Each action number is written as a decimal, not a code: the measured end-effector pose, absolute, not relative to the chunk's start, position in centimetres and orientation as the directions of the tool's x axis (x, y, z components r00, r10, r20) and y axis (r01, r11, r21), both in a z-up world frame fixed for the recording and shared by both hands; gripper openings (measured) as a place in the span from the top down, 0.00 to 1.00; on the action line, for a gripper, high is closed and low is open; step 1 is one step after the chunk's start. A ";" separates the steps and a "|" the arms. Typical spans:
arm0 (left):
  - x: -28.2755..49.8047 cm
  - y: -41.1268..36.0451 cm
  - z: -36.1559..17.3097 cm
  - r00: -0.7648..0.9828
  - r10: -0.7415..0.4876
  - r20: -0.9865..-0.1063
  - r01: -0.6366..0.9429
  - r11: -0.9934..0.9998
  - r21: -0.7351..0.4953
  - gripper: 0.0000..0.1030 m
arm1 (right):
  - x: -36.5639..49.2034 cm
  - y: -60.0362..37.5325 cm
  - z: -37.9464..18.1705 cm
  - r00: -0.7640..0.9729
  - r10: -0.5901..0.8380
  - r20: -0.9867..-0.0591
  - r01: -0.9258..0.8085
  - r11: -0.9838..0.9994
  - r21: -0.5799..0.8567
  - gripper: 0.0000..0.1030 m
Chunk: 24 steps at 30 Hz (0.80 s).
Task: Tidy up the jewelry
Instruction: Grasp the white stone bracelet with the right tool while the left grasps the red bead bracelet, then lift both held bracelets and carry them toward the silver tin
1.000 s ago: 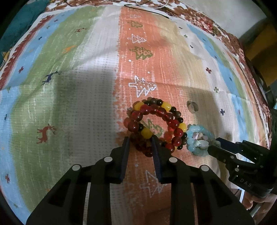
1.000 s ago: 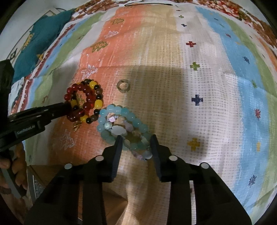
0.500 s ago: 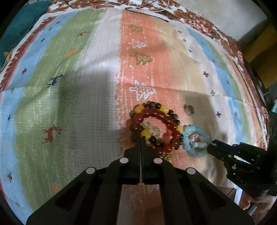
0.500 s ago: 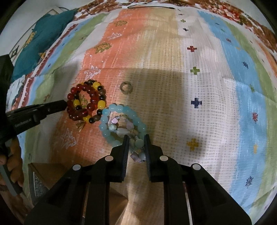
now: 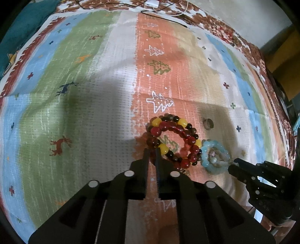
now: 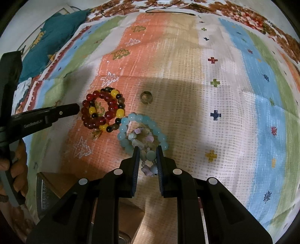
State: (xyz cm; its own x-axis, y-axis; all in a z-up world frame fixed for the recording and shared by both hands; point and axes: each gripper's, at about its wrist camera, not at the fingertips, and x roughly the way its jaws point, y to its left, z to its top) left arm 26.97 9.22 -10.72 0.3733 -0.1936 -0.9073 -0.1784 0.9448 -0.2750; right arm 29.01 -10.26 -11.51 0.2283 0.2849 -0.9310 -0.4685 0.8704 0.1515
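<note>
A red, yellow and dark bead bracelet pile (image 5: 172, 138) lies on the striped cloth; it also shows in the right wrist view (image 6: 103, 111). A pale blue bead bracelet with pastel stones (image 6: 142, 133) lies just right of it, also in the left wrist view (image 5: 213, 156). A small ring (image 6: 145, 96) sits beyond them, seen in the left wrist view too (image 5: 208, 123). My left gripper (image 5: 152, 152) is nearly closed at the red pile's near edge, a narrow gap between its jaws. My right gripper (image 6: 148, 150) is closed on the blue bracelet's near beads.
The patterned cloth (image 5: 93, 93) covers the whole surface. A teal cushion (image 6: 56, 41) lies at the far left. Cables (image 5: 163, 13) run along the far edge. A wooden edge and dark object (image 6: 48, 187) show below the cloth's near side.
The left gripper closed, pulled back a little from the red pile, then opened a slight gap. The right gripper narrowed onto the blue bracelet's near beads and drew back slightly.
</note>
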 end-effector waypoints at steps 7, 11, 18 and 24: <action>27.5 9.1 -11.6 0.364 -0.197 -0.910 -0.166 0.948 -0.271 0.75 | 29.1 -9.9 -12.2 0.214 0.276 -0.937 -0.473 0.869 0.148 0.82; 27.9 9.1 -12.1 0.367 -0.192 -0.910 -0.160 0.951 -0.265 0.75 | 29.1 -9.9 -12.2 0.212 0.275 -0.938 -0.474 0.868 0.147 0.82; 28.0 8.9 -12.1 0.370 -0.217 -0.903 -0.135 0.949 -0.283 0.87 | 29.1 -9.9 -12.3 0.212 0.273 -0.938 -0.474 0.868 0.146 0.82; 27.9 8.9 -11.6 0.358 -0.216 -0.908 -0.153 0.946 -0.286 0.87 | 29.0 -9.9 -12.3 0.214 0.273 -0.938 -0.473 0.869 0.145 0.82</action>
